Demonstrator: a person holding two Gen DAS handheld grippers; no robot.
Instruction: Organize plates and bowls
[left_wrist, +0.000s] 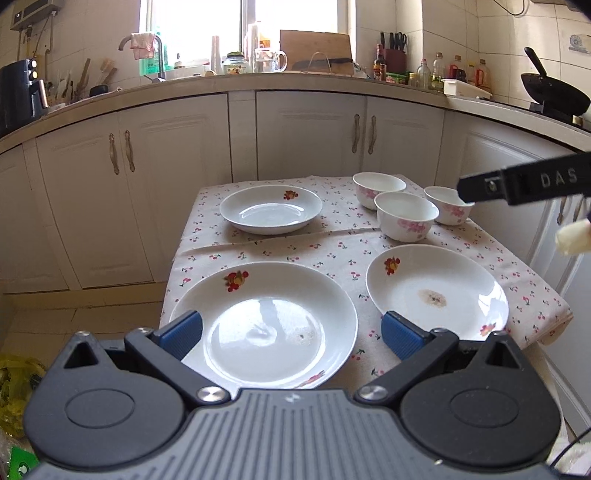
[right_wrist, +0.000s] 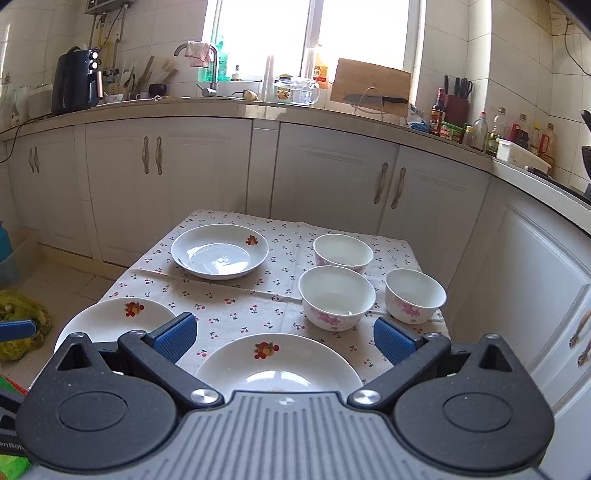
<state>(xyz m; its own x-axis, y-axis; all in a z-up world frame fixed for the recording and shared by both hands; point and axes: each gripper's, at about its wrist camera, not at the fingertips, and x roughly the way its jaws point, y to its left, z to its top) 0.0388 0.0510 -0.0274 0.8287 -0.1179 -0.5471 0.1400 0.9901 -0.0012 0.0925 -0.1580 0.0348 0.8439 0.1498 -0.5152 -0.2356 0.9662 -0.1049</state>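
Plates (left_wrist: 266, 325) upright and rim-up on cherry-print tablecloth (left_wrist: 332, 254), three in all, bowls (right_wrist: 337, 297) clustered far right with mouths upward, round with no long axis, left gripper (left_wrist: 291, 330) spread wide above near-left plate, right gripper (right_wrist: 284, 339) spread wide above near-right plate (right_wrist: 279, 363), nothing held.

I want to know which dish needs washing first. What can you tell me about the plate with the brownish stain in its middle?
The stained plate is a round, shallow white dish, apparently glazed ceramic, with a red and orange fruit print on its rim and a pinkish one opposite. A brown dried smear sits in its well; otherwise it is empty. It lies flat and upright on the cherry-print cloth, at the near right of the table, apart from the other plates and bowls. Nothing grips it.
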